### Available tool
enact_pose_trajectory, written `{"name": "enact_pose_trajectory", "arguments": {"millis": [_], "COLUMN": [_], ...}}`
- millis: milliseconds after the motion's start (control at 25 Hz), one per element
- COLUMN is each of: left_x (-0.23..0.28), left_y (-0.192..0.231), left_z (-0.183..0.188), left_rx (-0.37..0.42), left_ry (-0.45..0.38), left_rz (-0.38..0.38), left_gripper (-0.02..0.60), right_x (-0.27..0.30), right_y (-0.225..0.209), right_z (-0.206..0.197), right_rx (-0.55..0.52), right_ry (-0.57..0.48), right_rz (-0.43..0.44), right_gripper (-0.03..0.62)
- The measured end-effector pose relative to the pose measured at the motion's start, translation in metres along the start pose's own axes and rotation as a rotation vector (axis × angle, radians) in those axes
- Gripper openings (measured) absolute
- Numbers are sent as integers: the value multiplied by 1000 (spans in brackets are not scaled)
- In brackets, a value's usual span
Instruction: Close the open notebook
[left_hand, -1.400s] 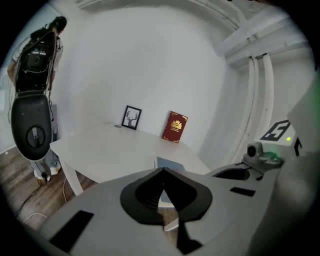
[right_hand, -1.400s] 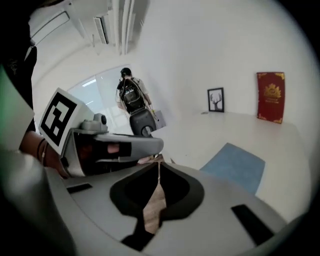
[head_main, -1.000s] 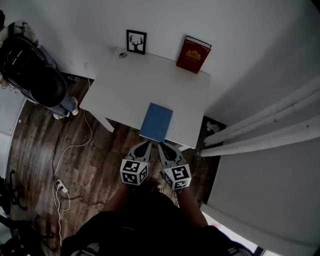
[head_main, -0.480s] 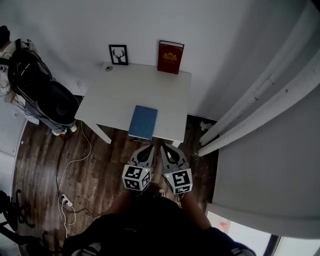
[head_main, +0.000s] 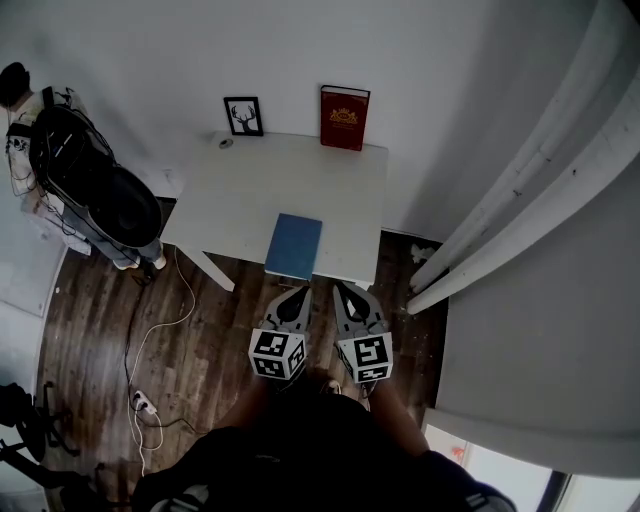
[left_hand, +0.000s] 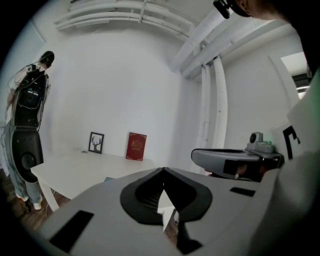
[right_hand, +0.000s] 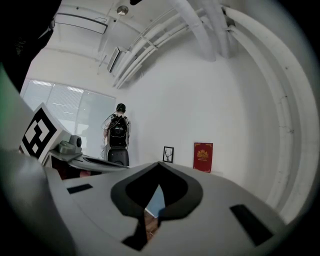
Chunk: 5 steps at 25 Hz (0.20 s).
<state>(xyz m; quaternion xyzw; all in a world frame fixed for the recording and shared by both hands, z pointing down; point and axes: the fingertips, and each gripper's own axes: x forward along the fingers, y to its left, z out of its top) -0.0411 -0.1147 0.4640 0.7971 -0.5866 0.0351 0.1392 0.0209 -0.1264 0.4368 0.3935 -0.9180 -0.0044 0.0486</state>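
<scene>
The notebook (head_main: 294, 246), a flat rect. slab w/ a matte blue cover, is seen closed on the white desk (head_main: 250, 190), laid at the front edge. Both grippers are held off the desk, above the dark wood-plank floor (head_main: 90, 310), near the notebook but apart from it. The left gripper (head_main: 298, 292) has grey tapered jaws pressed together to a point, w/ nothing pinched btwn them. The right gripper (head_main: 344, 290) is likewise closed tip to tip and empty. A white cube w/ black square markers is carried on each. At the back of the smooth desk top, a hard-cover red book (head_main: 344, 118) w/ gold print and a small black-framed deer picture (head_main: 243, 116) are propped vs. the white wall. A black backpack (head_main: 95, 180) is seen at left. A thin white cable (head_main: 150, 330) is looped on the floor, and pale pleated curtains (head_main: 540, 170) are hung at right.
</scene>
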Motion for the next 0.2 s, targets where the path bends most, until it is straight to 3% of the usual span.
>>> {"name": "enact_pose_trajectory", "arguments": {"millis": [200], "left_x": [2], "left_y": [2], "left_z": [5], "left_rx": [11], "left_ry": [-4], "left_rz": [5], "left_gripper": [3], "right_x": [6], "right_y": [-2], "right_z": [2], "right_rx": [-2], "right_ry": [-1], "right_rz": [2], "right_gripper": [21]}}
